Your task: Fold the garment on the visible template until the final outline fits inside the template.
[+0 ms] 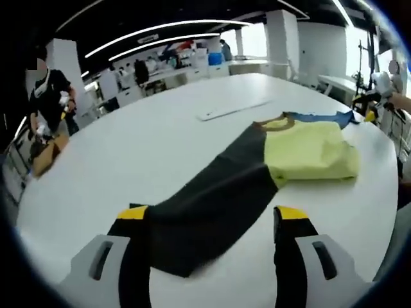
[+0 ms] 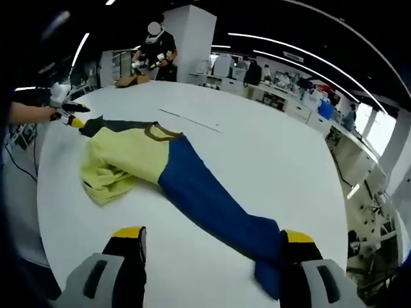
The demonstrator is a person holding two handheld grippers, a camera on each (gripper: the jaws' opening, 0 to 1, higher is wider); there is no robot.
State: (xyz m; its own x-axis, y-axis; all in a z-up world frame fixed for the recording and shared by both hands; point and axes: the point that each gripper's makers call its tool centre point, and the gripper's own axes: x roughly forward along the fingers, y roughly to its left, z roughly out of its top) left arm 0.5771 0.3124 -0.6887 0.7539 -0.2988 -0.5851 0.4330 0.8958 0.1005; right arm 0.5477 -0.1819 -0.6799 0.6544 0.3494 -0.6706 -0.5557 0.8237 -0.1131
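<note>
While its two yellow-tipped jaws stand wide apart at the near edge of the left gripper view, the left gripper [image 1: 212, 221] has the end of the black sleeve [image 1: 205, 212] lying between them, draped against the left jaw; whether that jaw pinches the cloth cannot be told. The sleeve runs away across the white bench [image 1: 128, 147] to the garment [image 1: 308, 151], whose yellow body lies bunched and partly folded at the far right, with a brown collar [image 1: 277, 123] and a strip of blue cloth beyond it. A long thin white strip [image 1: 232, 110] lies flat on the bench just beyond the garment.

In the right gripper view the right gripper [image 2: 212, 240] is also spread wide, with the end of the blue sleeve [image 2: 212, 199] reaching the right jaw and overlapping its tip; a firm hold cannot be judged. That sleeve stretches to the far left, where the yellow body [image 2: 119, 160] sits crumpled. At the far left edge a hand with another yellow-tipped gripper [image 2: 67, 114] touches the dark corner of the garment. Far off, a person [image 2: 157, 51] stands by a brown box [image 2: 131, 80].
</note>
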